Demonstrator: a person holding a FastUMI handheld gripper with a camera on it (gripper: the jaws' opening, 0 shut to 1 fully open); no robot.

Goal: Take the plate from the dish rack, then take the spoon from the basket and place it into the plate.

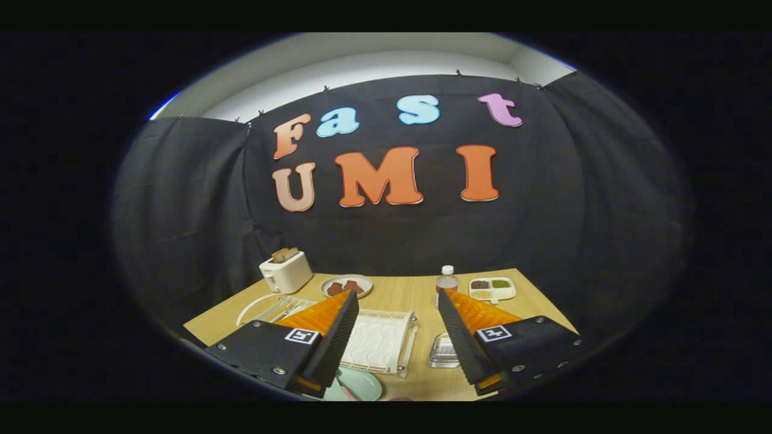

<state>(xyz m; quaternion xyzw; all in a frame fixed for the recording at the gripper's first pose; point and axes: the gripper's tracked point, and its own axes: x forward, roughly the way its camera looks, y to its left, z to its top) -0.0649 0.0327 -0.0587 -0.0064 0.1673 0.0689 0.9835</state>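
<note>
My gripper (398, 295) is held above the wooden table (398, 292), open, with nothing between its fingers. Below the gap lies the white dish rack (380, 340), flat on the table. A pale green plate (365, 386) lies on the table just this side of the rack, by the base of the left finger, which partly hides it. A thin pinkish thing rests on the plate's edge; I cannot tell what it is. A small clear basket (443, 352) stands right of the rack, beside the right finger; its contents are unclear.
At the table's far side stand a white toaster (286, 271) with bread in it, a pink plate of brown food (347, 285), a capped bottle (447, 280) and a white divided tray (491, 289). Black cloth walls enclose the table.
</note>
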